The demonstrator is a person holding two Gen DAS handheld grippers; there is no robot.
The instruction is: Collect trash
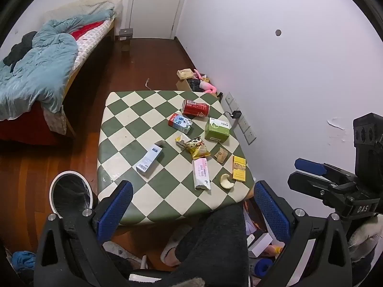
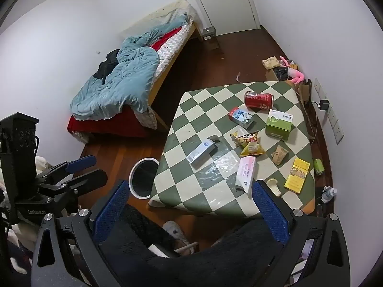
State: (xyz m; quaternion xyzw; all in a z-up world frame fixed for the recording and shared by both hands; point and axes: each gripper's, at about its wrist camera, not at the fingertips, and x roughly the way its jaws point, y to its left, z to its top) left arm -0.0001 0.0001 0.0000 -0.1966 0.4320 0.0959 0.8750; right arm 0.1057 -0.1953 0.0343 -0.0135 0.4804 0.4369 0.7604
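Both sets of fingers you hold are spread wide and grip nothing: the left gripper (image 1: 192, 205) and right gripper (image 2: 190, 203) hover short of the checkered surface (image 1: 134, 129). Ahead of your left fingers lie a pink wrapper (image 1: 201, 173), a white box (image 1: 149, 159), a snack bag (image 1: 197, 147), a yellow box (image 1: 239, 168), a green box (image 1: 217, 130) and a red can (image 1: 195, 108). Left of the left fingers, on the floor, stands the bin (image 1: 71, 192).

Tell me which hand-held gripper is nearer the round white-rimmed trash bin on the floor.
Left. The left hand-held gripper hangs open just beside the round white-rimmed trash bin, at the table's left corner; the right hand-held gripper, also open, sits farther off toward the table's right side.
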